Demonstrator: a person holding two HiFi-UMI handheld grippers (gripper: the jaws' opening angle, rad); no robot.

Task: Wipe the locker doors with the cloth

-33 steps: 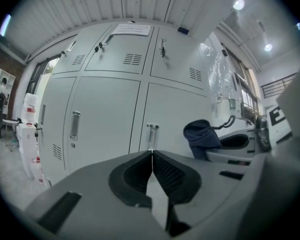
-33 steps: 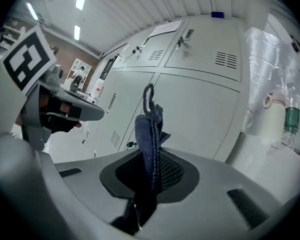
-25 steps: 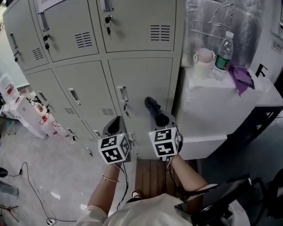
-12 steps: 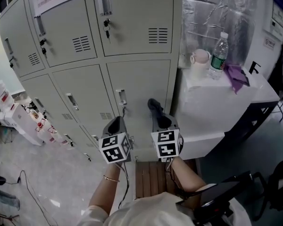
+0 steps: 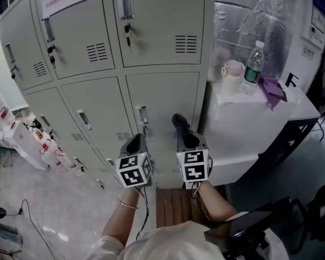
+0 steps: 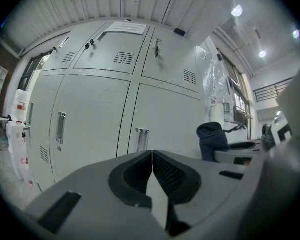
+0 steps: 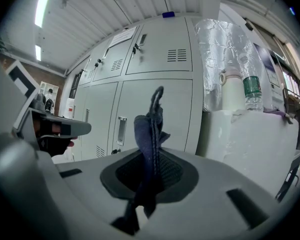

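Grey locker doors (image 5: pixel 157 99) fill the wall ahead, with pale floor (image 5: pixel 38 210) below. A white table (image 5: pixel 249 123) stands just beside them on the right and carries a mug (image 5: pixel 232 75), a water bottle (image 5: pixel 253 69) and a purple rag (image 5: pixel 273 88). My right gripper (image 5: pixel 187 140) is clamped on the dark cloth (image 7: pixel 149 134), in front of a lower door. My left gripper (image 6: pixel 152 156) has its jaws pressed together, empty.

White desk (image 5: pixel 238 124): plastic water bottle (image 5: pixel 253 62) upright near back edge; pale lidded cup (image 5: pixel 232 76) just left of it on the desk; purple rag (image 5: pixel 274 89) on desk's right side. Silver foil sheeting (image 5: pixel 244 10) behind desk.
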